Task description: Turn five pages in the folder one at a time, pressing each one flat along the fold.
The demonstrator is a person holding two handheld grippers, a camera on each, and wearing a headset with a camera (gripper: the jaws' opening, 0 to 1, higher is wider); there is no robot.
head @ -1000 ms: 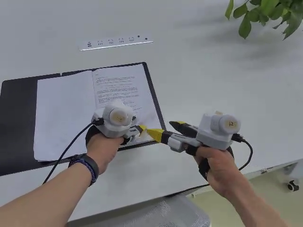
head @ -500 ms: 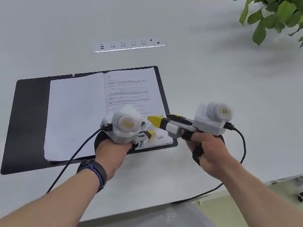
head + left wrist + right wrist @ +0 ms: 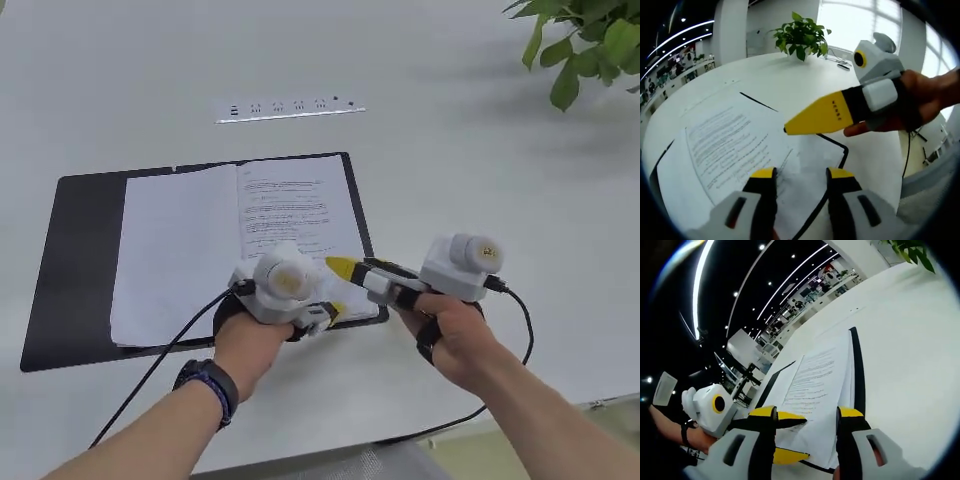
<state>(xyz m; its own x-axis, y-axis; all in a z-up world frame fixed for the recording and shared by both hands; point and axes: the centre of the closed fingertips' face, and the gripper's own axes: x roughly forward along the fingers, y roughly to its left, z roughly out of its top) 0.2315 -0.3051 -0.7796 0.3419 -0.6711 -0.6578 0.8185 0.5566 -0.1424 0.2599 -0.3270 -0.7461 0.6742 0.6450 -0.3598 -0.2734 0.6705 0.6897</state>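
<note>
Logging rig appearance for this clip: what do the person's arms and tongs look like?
The left tongs and right tongs match: grey-white bodies, black jaws tipped yellow, a black cable trailing from each. The right's yellow tip bears small dark lettering. Forearms are bare, sleeveless; a dark wristband circles the left wrist.

Matt black folder (image 3: 80, 250), white paper pages (image 3: 290, 215).

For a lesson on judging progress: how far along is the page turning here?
Done: the folder lies open, with a blank-sided sheet flat on the left, so at least one page looks turned; how many, unclear. In hand: the left gripper and right gripper, both open, sit at the near corner of the printed page. Left: lifting that page, pressing the fold.
</note>
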